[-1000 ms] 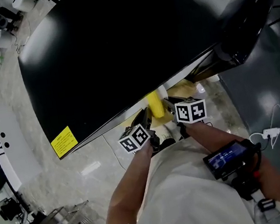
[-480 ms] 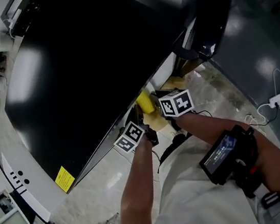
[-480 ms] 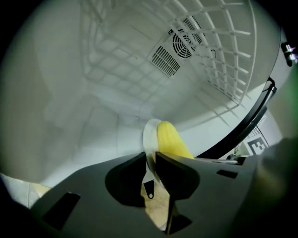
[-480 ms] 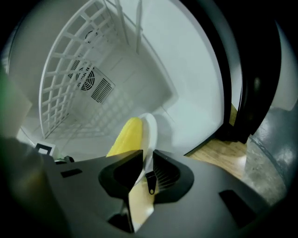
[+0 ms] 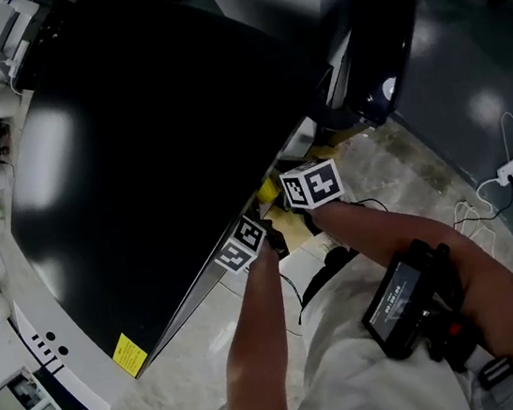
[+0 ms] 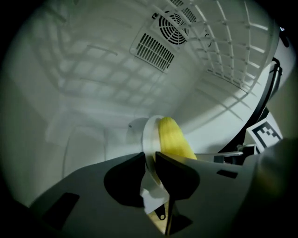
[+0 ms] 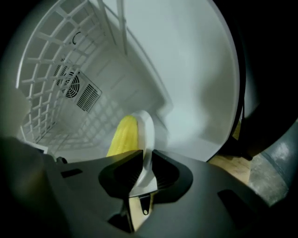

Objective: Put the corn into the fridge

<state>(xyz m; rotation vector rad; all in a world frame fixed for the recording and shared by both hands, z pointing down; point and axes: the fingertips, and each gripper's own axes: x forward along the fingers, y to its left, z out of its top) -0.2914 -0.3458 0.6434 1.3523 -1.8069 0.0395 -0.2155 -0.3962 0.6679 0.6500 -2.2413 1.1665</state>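
both grippers reach into the open fridge [image 5: 134, 141], a black cabinet seen from above in the head view, with its door [image 5: 374, 31] swung wide at the right. the left gripper [image 6: 149, 159] is clenched on the rim of a white plate [image 6: 150, 132], its jaws pinching the rim edge-on. the right gripper [image 7: 146, 160] is clamped the same way on the opposite rim of that plate. the corn [image 6: 173, 139], a yellow cob, lies on the plate between the two grippers, inside the white fridge cavity. past it the back wall carries a round fan grille [image 6: 171, 21] and a slotted vent [image 6: 153, 50], and a white wire shelf [image 6: 228, 42] runs along one side. in the head view only a small yellow patch under the cabinet's edge, probably the cob, shows beside the marker cubes. whether the plate touches the fridge floor cannot be told.
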